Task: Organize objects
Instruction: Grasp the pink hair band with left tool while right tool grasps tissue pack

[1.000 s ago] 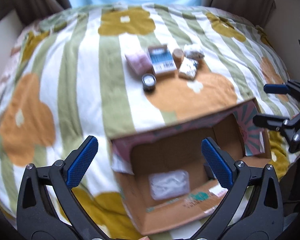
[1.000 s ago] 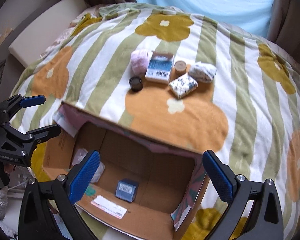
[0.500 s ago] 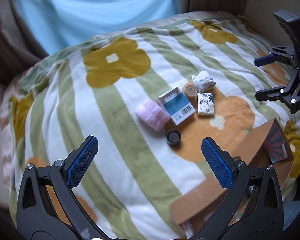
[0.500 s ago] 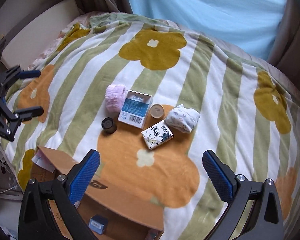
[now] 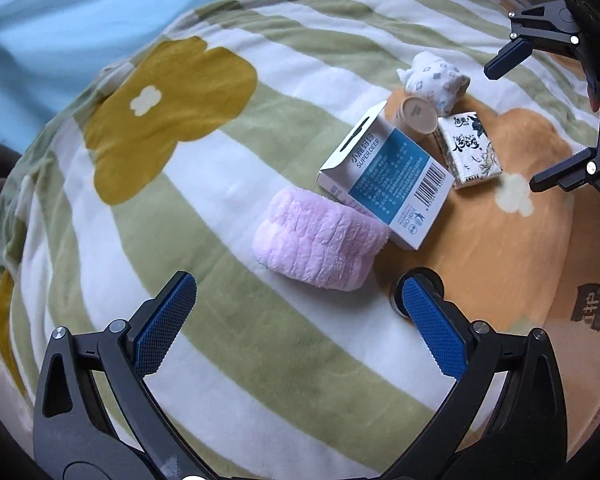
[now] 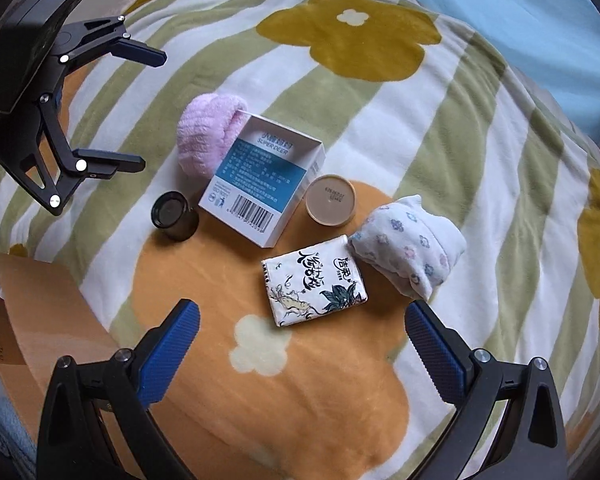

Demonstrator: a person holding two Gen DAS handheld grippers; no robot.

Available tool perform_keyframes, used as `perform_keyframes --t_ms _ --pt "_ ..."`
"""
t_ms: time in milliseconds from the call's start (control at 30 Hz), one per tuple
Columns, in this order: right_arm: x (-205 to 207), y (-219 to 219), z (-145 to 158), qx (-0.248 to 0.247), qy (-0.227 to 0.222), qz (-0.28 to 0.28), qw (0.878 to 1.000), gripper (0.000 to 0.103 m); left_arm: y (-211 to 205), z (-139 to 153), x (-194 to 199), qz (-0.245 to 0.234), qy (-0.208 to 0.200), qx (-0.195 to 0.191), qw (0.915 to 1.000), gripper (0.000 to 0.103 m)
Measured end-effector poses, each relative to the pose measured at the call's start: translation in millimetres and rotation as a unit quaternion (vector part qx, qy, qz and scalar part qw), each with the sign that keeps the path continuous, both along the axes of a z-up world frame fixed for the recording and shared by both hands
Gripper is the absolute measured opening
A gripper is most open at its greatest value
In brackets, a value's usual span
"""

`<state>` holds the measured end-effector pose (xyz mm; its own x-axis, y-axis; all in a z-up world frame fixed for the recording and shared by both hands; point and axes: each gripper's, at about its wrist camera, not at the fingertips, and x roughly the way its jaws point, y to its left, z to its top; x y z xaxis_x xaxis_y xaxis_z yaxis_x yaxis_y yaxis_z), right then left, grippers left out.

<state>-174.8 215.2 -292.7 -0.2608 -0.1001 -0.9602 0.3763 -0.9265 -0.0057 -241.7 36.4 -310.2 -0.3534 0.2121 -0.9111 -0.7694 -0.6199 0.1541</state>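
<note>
Fleecy striped blanket [image 6: 440,152] with yellow and orange flowers, spread under a tight cluster of six small things. Pink fluffy roll [image 6: 204,136] touching the far-left corner of a white-and-blue box [image 6: 260,176]; black round jar [image 6: 174,216] just beside the box's near-left corner; tan round lid [image 6: 331,200] against its right side. Printed tissue pack [image 6: 314,282] lying flat nearer, with a white floral cloth bundle [image 6: 410,246] touching its right edge. Brown cardboard flap [image 6: 40,320] at lower left, apart from the cluster. Left gripper [image 5: 292,320] spread wide and empty, low over the blanket, just short of the pink roll, right fingertip [image 5: 418,292] overlapping the jar. Right gripper [image 6: 302,328] likewise parted and holding nothing, hovering just short of the tissue pack.
</note>
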Motion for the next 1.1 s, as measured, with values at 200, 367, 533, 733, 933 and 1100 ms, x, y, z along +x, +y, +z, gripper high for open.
perform_keyframes --t_ms 200,367,533,733,933,1100 --pt "-8 -7 -21 0.007 -0.018 0.017 1.0 0.102 11 -26 -13 -0.007 -0.011 -0.006 0.9999 0.102" --pt "-13 -8 -33 0.015 -0.027 0.02 0.999 0.09 15 -37 -19 -0.008 -0.026 0.0 0.9996 0.102" --pt "-16 -6 -36 0.005 -0.028 0.013 1.0 0.079 19 -42 -21 -0.019 -0.035 -0.003 0.9992 0.096" --pt "-13 -3 -35 0.017 -0.018 0.01 1.0 0.067 22 -45 -19 -0.036 -0.036 -0.008 0.9987 0.08" --pt "-8 2 -30 0.005 -0.013 0.0 1.0 0.064 20 -44 -20 -0.04 -0.049 -0.007 0.998 0.063" --pt "-3 3 -25 0.004 -0.009 0.002 1.0 0.063 14 -37 -22 -0.032 -0.058 0.002 0.9978 0.055"
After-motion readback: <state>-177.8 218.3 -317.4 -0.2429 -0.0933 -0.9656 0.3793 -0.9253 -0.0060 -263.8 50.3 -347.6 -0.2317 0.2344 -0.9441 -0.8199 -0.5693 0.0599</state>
